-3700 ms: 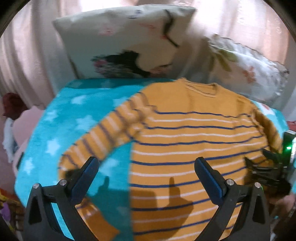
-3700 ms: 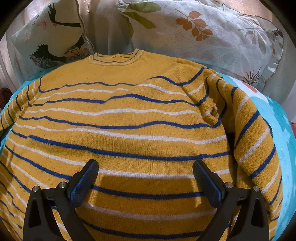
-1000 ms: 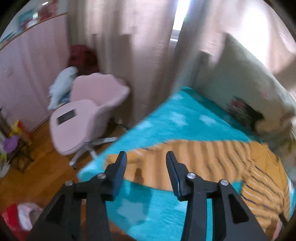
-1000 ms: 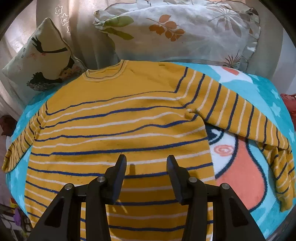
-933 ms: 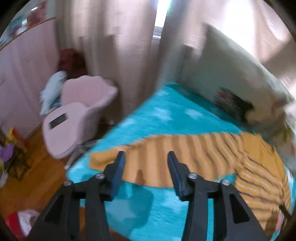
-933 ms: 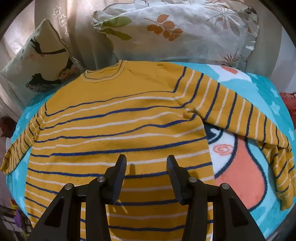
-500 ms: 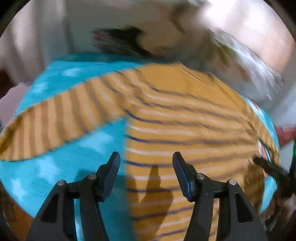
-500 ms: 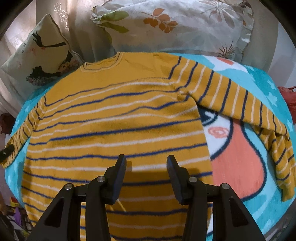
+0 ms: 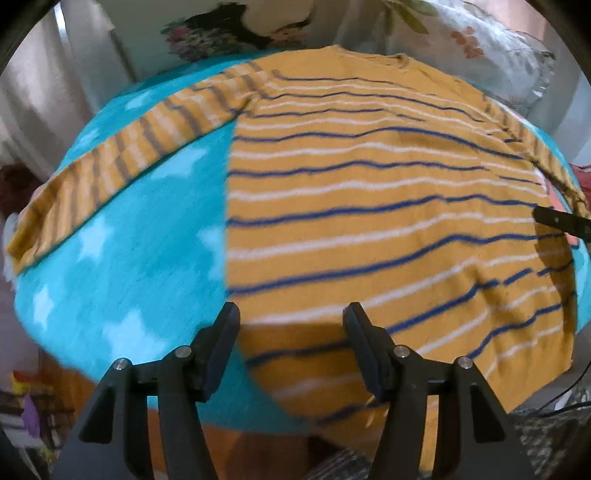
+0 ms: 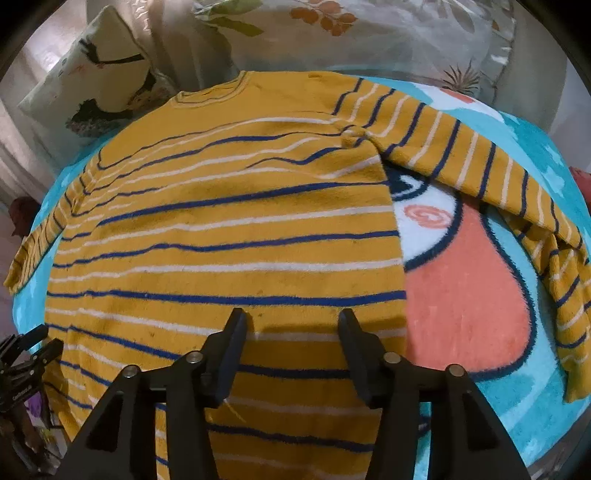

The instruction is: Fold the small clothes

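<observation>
Your sweater [image 10: 229, 236] lies flat and face up on the blanket [image 9: 122, 266] that covers the bed, collar toward the pillows [image 10: 354, 33] and both sleeves spread out to the sides, which gives you clean edges to fold from. Your left tongs [image 9: 291, 325] hang over the lower left edge of the sweater, partly open with nothing between them, placed to take that side near the hem. Your right tongs [image 10: 291, 325] hover above the lower middle of the body, their jaws opening and empty too. Both point steeply down at the hem end, so a bottom-edge pickup looks like the step in hand.
</observation>
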### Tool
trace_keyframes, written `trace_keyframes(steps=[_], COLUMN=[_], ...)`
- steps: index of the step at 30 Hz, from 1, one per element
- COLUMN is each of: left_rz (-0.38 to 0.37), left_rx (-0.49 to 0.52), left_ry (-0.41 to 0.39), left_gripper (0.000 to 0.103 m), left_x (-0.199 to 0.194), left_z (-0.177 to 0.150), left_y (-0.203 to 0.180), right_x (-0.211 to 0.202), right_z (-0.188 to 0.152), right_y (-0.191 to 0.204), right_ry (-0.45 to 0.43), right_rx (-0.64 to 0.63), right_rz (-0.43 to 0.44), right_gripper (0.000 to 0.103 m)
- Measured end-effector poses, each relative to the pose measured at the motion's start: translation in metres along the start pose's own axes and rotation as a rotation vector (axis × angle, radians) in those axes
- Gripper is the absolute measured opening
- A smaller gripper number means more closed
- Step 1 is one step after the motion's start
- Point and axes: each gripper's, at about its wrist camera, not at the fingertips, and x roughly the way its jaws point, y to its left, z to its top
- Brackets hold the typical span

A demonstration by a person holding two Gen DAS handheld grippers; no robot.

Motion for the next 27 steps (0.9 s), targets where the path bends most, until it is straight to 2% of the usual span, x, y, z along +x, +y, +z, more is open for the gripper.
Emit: trace_keyframes(steps=[3, 7, 10, 12, 13, 16, 18, 21, 27], left_rz=[-0.036, -0.098, -0.179, -0.195, -0.186, -0.086, -0.106, -0.088, -0.069], left_rx=[-0.092, -0.225, -0.263, -0.248, -0.233, -0.160, -0.195, -0.196, -0.109], left_ry=[0.012, 0.000, 0.002, 0.008, 0.014, 0.027, 0.046, 0.054, 0.043], left_gripper=[0.059, 0.076, 0.080, 0.080, 0.077, 0.009, 0.009, 0.009, 0.012], left_x=[-0.002, -0.006, -0.004, -0.002, 0.000, 0.000, -0.004, -0.014, -0.030], left_z=[-0.005, -0.013, -0.017, -0.016, -0.016, -0.015, -0.016, -0.021, -0.018], left_y=[0.013, 0.025, 0.018, 0.008, 0.000, -0.015, -0.007, 0.003, -0.004], right_x=[0.001, 0.002, 0.000, -0.001, -0.001, -0.002, -0.004, -0.006, -0.011], right_z=[-0.004, -0.009, -0.012, -0.014, -0.015, -0.018, -0.020, -0.024, -0.034], right_y=[0.008, 0.016, 0.015, 0.014, 0.014, 0.015, 0.015, 0.014, 0.015], right_ry=[0.001, -0.005, -0.005, -0.004, -0.005, -0.008, -0.010, -0.006, 0.009], right_rx=[-0.039, -0.081, -0.087, -0.088, -0.089, -0.097, -0.098, -0.092, -0.075], right_rz=[0.013, 0.024, 0.040, 0.042, 0.042, 0.039, 0.039, 0.053, 0.084], right_gripper=[0.066, 0.068, 0.068, 0.068, 0.068, 0.068, 0.068, 0.068, 0.068])
